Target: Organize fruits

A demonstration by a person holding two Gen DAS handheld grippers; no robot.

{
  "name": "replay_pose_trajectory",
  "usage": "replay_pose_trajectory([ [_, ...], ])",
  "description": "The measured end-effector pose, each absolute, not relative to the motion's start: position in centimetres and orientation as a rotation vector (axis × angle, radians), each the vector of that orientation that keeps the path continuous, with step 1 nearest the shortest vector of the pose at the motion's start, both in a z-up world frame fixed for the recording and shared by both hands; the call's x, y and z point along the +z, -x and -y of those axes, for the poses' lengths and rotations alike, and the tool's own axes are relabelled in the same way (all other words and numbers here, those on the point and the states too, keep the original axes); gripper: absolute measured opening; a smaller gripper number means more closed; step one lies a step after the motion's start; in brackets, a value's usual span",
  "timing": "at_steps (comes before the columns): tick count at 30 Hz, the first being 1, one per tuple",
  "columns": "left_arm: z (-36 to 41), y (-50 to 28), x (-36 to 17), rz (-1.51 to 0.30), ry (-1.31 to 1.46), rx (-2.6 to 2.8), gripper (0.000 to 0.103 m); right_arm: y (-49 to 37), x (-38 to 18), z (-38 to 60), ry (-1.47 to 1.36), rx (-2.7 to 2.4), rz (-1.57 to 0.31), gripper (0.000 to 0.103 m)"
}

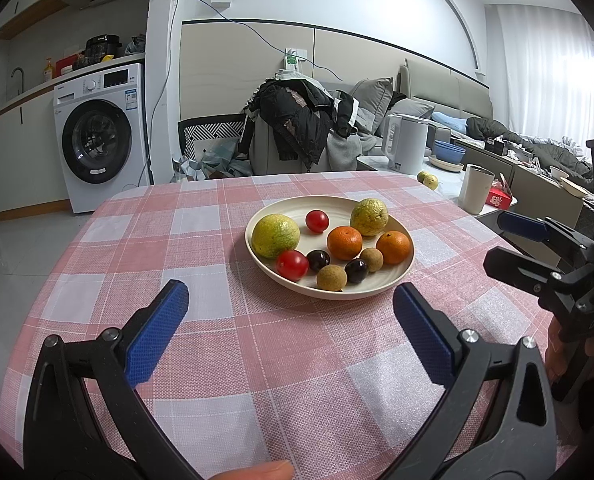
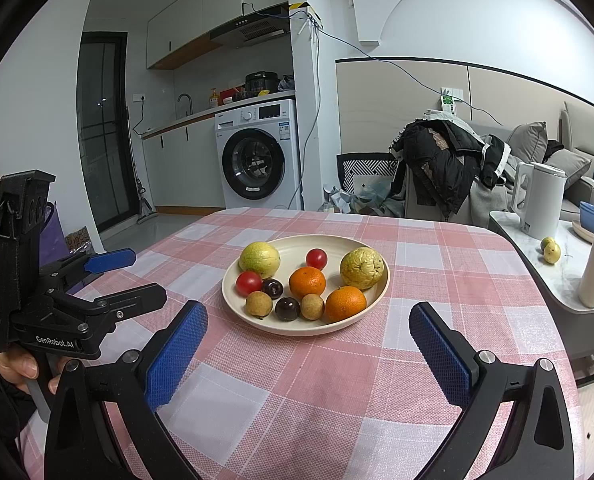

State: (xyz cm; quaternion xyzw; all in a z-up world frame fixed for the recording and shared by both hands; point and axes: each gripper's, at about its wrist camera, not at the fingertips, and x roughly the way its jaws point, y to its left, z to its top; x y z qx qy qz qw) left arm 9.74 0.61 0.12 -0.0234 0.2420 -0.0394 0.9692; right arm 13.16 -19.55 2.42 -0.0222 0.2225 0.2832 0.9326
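Both tools hover low over the checked tablecloth (image 1: 225,320), the left gripper (image 1: 291,300) and the right gripper (image 2: 309,322) each with blue pads spread wide and holding nothing. Just ahead of them sits the plate (image 2: 233,296), a shallow cream round dish with ten fruits: two yellow-green guavas (image 2: 361,268) at the back, two oranges (image 2: 307,282), two red tomatoes (image 2: 316,258), two dark cherries (image 2: 287,308) and two tan longans (image 2: 312,306) near the front rim. The left guava's long axis runs roughly sideways.

We found the fruits together on the plate (image 1: 257,258), mid-table (image 1: 217,360), with the kettle (image 1: 407,142) behind to its right.
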Motion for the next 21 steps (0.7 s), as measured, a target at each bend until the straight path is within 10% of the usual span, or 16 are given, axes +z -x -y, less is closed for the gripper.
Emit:
replay_pose_trajectory([
  [21,-0.23,-9.68,0.22,-0.484,0.041,-0.085,0.102,-13.14,2.43,19.55,0.047,0.579,-0.456,0.103],
])
